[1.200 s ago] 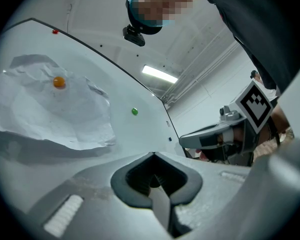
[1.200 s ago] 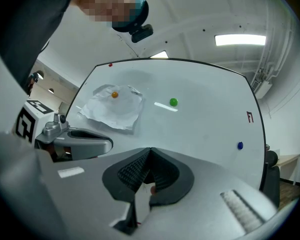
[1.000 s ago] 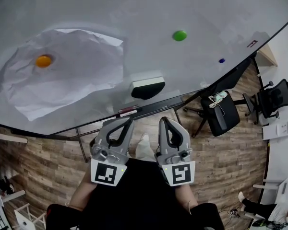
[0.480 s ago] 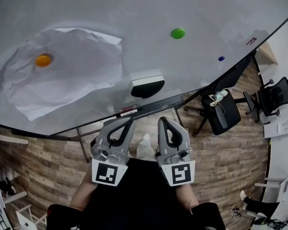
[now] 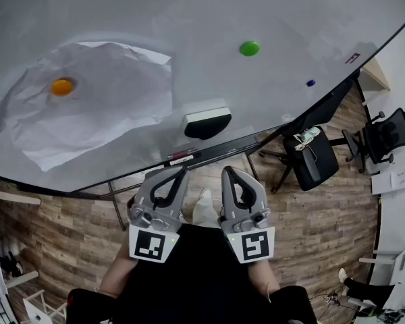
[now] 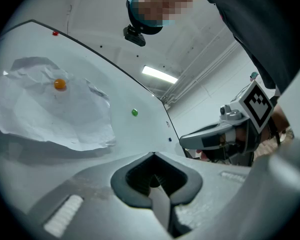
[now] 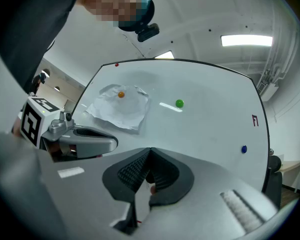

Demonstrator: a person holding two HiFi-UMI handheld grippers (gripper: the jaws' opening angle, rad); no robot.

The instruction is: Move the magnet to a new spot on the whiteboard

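Whiteboard [image 5: 189, 19] is filling the far half of the head view, with wood floor [image 5: 324, 228] running under it. Crumpled paper sheet [image 5: 115, 113] is lying flat on the left part of the board. Black office chair [image 5: 312, 162] is standing at right, just past the board's right end.

Left gripper [image 5: 183, 169] and right gripper [image 5: 226, 169] are hovering side by side near the person, below the board's lower edge, both well apart from the board and touching nothing. Left jaws are sitting pressed together with nothing between them. Right jaws are doing the same, fully together and empty.

Eraser [image 5: 207, 122] is sticking to the board low at centre, just right of the paper. Red marker [image 5: 180, 157] is lying on the tray under it.

Green magnet [image 5: 249, 48] is sitting on bare board right of centre, farther up than the eraser, apart from the paper. Orange magnet [image 5: 61, 86] is pinning the paper at far left. Small blue magnet [image 5: 310, 83] is sitting near the board's right edge, well apart from the green one.
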